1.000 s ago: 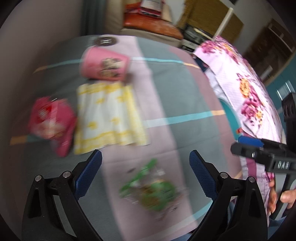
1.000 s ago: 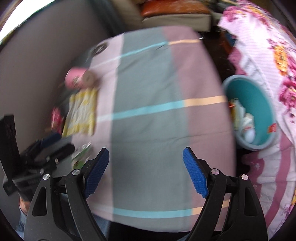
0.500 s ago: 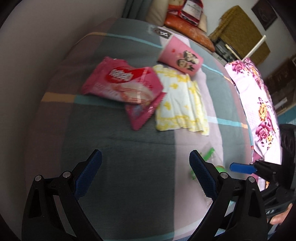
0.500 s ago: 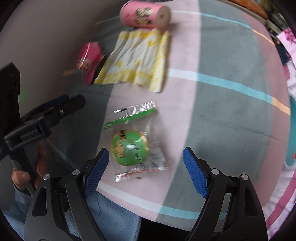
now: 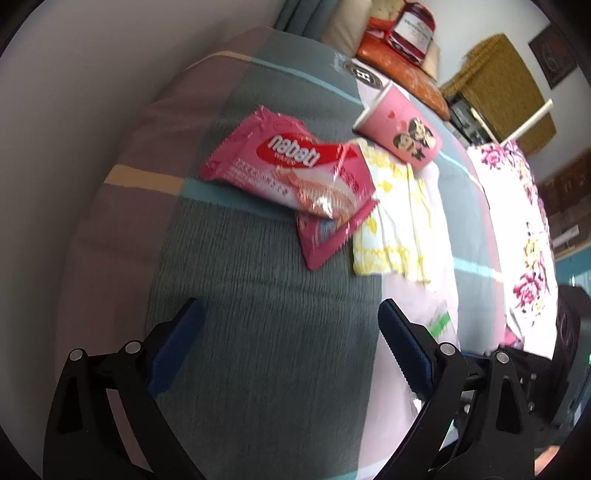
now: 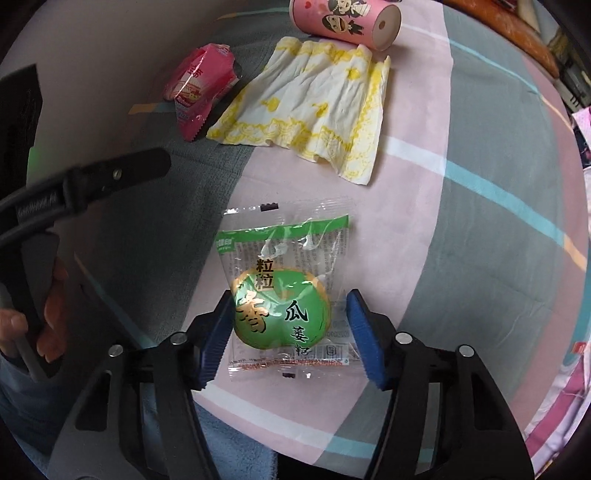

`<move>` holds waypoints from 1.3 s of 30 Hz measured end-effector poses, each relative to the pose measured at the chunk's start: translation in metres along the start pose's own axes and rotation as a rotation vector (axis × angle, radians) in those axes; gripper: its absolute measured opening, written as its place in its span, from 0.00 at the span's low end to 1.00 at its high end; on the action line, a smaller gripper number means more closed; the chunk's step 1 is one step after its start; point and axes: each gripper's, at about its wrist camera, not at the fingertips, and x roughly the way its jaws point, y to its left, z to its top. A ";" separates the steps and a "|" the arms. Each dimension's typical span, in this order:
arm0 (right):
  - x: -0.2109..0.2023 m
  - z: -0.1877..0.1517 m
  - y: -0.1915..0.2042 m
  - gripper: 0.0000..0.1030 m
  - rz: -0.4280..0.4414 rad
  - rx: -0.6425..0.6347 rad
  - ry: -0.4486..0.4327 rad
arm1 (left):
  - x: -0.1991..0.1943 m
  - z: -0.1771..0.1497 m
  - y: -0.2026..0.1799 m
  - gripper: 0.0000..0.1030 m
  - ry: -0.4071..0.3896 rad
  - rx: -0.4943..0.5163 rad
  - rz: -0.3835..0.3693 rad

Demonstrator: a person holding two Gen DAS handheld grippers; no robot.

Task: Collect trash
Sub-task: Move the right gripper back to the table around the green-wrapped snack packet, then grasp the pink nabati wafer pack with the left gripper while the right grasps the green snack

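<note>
A clear and green snack packet (image 6: pixel 284 295) lies on the striped bedspread (image 6: pixel 480 221). My right gripper (image 6: pixel 286 334) is open, its blue pads on either side of the packet's round green part, close to it. A pink wafer wrapper (image 5: pixel 291 166) (image 6: pixel 199 85), a yellow-printed napkin (image 6: pixel 317 110) (image 5: pixel 399 221) and a pink paper cup (image 6: pixel 343 20) (image 5: pixel 399 129) on its side lie farther off. My left gripper (image 5: pixel 288 347) is open and empty over grey cloth, short of the pink wrapper. Only a green edge of the packet (image 5: pixel 441 325) shows in the left wrist view.
A plain wall (image 5: pixel 74 110) borders the bed on the left. A floral quilt (image 5: pixel 524 229) lies along the right side. Orange cushions and boxes (image 5: pixel 402 40) sit beyond the far end. The left gripper's black arm (image 6: pixel 92 184) crosses the right wrist view.
My right gripper swung from the teal bin side to the green packet and came down around it, narrowing. My left gripper turned away from the packet toward the pink wrapper.
</note>
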 end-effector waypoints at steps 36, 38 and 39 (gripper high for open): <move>-0.056 -0.008 -0.153 0.54 0.107 0.326 -0.205 | -0.003 0.049 -0.040 0.41 -0.134 -0.040 0.131; -0.061 -0.011 -0.159 0.54 0.108 0.338 -0.219 | -0.008 0.047 -0.054 0.41 -0.140 -0.006 0.112; -0.061 -0.010 -0.160 0.54 0.109 0.343 -0.226 | -0.009 0.047 -0.061 0.41 -0.141 0.010 0.102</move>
